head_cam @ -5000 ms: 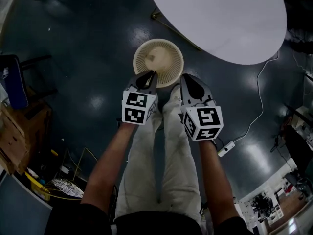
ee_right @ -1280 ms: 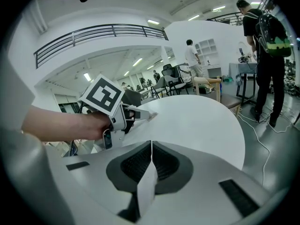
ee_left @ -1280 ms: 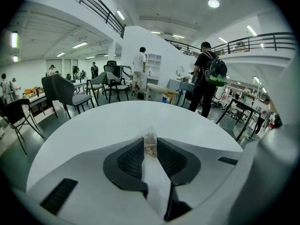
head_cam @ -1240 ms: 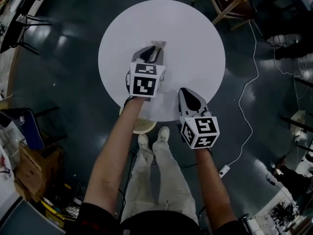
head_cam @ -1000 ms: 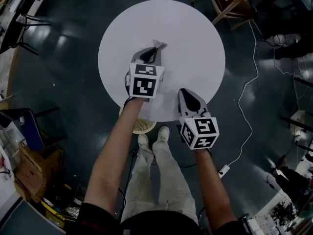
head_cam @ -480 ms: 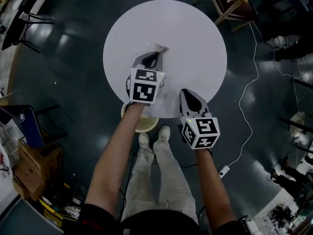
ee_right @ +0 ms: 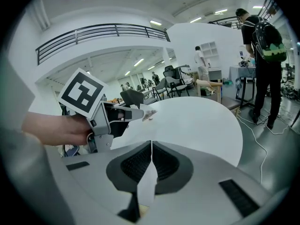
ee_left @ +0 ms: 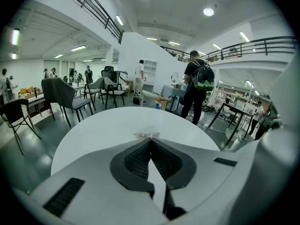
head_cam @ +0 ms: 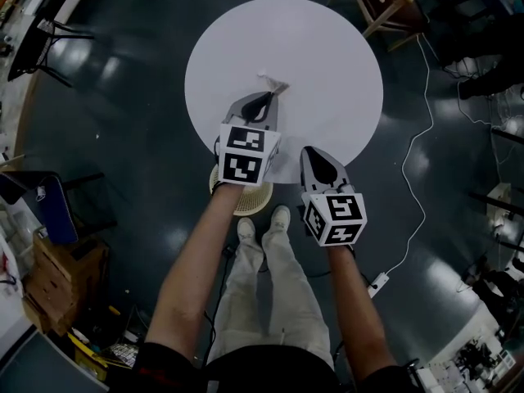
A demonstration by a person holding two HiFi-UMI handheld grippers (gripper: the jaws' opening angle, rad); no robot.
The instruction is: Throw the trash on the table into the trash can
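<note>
Pinches the scrap (head_cam: 274, 83) thinly in the left hand-held gripper (head_cam: 264, 98) — right hand-held gripper (head_cam: 316, 154) shut, empty; may slip free short of the trash can (head_cam: 246, 205) below the tabletop (head_cam: 327, 47) near edge.

Count on record: one round white tabletop (head_cam: 327, 72); one scrap of trash (head_cam: 274, 83); one slatted trash can (head_cam: 246, 203). Two claws: the left claw (head_cam: 269, 97) and the right claw (head_cam: 313, 151), each carrying one marker cube (head_cam: 247, 152). One white cable (head_cam: 422, 137) on the floor (head_cam: 123, 137).

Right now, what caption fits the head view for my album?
Left hand-held gripper pinches a scrap of trash over the round white table.
</note>
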